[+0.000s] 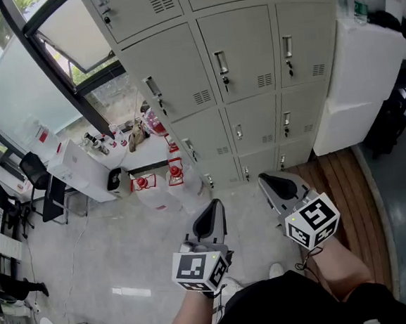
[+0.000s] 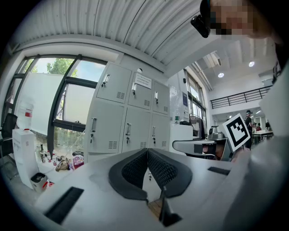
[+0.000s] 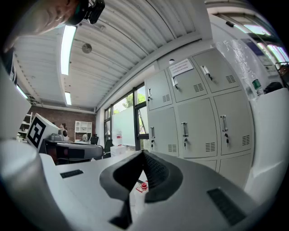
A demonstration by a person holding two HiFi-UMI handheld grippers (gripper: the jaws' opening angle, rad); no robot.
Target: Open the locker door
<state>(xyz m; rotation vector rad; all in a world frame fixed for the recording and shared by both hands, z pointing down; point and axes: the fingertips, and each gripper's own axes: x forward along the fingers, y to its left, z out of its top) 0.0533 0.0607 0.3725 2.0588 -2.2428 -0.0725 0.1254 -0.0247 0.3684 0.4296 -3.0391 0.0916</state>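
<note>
Locker doors (image 1: 239, 49) across the far bank all stand closed, their contents hidden. Nearer, the left gripper (image 1: 213, 210) and right gripper (image 1: 268, 182) have jaws pressed together, pinching nothing.

Floor (image 1: 126, 249): pale, glossy tiles catching the window light. At right it gives way to a curved strip of wooden boards (image 1: 342, 181), then to darker grey flooring (image 1: 404, 196). Standing directly on it are the bank of grey lockers (image 1: 251, 69) and a white cabinet (image 1: 355, 88) just beside the lockers' right end. At left are a white box unit (image 1: 80, 172), a black bin (image 1: 114, 179) against it, red-capped clear containers (image 1: 143, 183) near the lockers' foot, and a black office chair (image 1: 39, 180).
</note>
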